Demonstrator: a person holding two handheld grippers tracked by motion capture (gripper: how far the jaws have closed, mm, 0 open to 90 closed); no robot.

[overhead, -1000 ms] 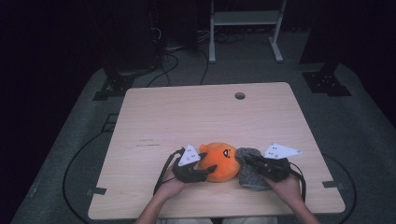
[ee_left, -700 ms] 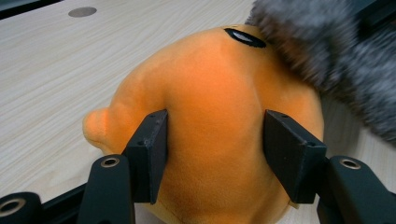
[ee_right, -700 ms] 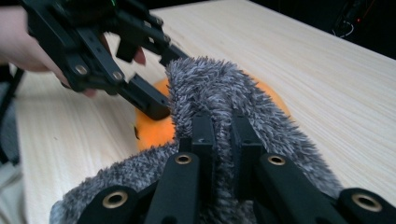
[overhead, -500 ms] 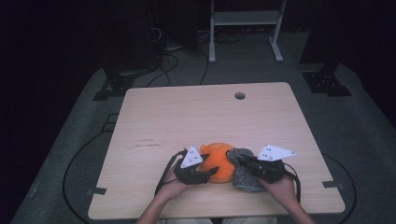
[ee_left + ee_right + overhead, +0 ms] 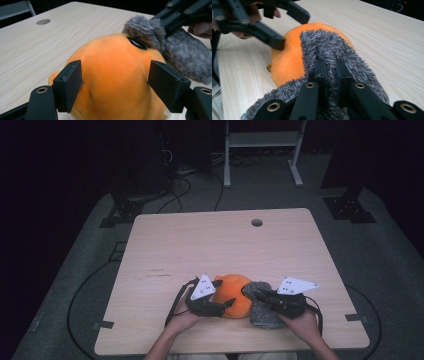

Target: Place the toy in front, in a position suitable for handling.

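Wooden table [image 5: 200,250], orange plush [image 5: 235,292] between left hand-held gripper [image 5: 226,306] jaws, just opened

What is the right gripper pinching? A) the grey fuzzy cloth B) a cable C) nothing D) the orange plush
A: in the right gripper view the right gripper has its fingers shut on the grey fuzzy cloth, which drapes over the orange plush.

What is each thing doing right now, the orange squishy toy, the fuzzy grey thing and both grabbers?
Orange plush toy: lying on the table.
Grey fuzzy cloth: draped against the toy, pinched.
Left gripper: jaws just opening, straddling the toy.
Right gripper: shut on the cloth.
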